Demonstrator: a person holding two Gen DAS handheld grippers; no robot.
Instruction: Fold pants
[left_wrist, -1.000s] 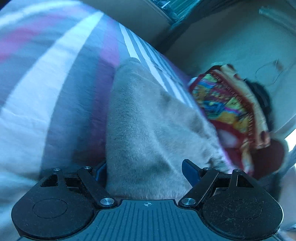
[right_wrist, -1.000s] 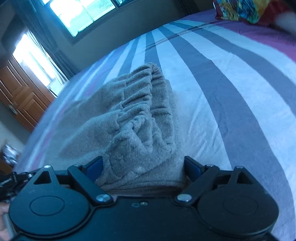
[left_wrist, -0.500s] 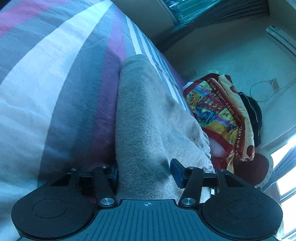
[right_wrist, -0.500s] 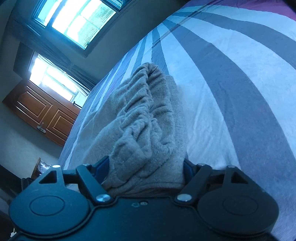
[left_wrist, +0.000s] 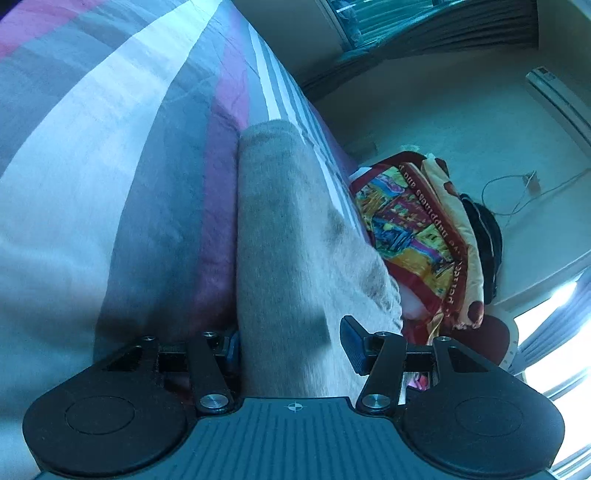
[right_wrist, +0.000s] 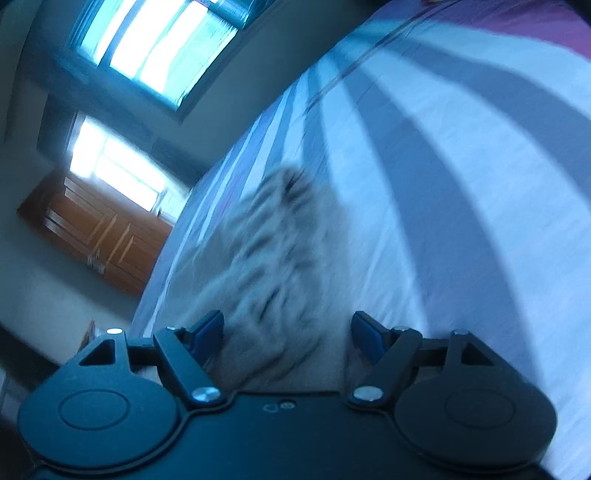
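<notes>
The grey fleece pants (left_wrist: 295, 236) lie folded into a long band on the striped bed. My left gripper (left_wrist: 291, 347) is shut on the near end of that band, with both blue pads against the cloth. In the right wrist view the gathered waistband end of the pants (right_wrist: 273, 258) is blurred and fills the space between the fingers. My right gripper (right_wrist: 286, 332) holds that bunch between its blue pads, and its jaws are opening slightly.
The bedsheet (left_wrist: 110, 155) has white, grey and purple stripes. A bright patterned blanket (left_wrist: 413, 229) is heaped at the bed's far right. A wooden cabinet (right_wrist: 96, 236) and windows (right_wrist: 155, 48) stand beyond the bed edge.
Both grippers narrowed onto the pants. The left one sank closer to the bed and rolled. The right one swept sideways and rolled, so its view is now blurred.
</notes>
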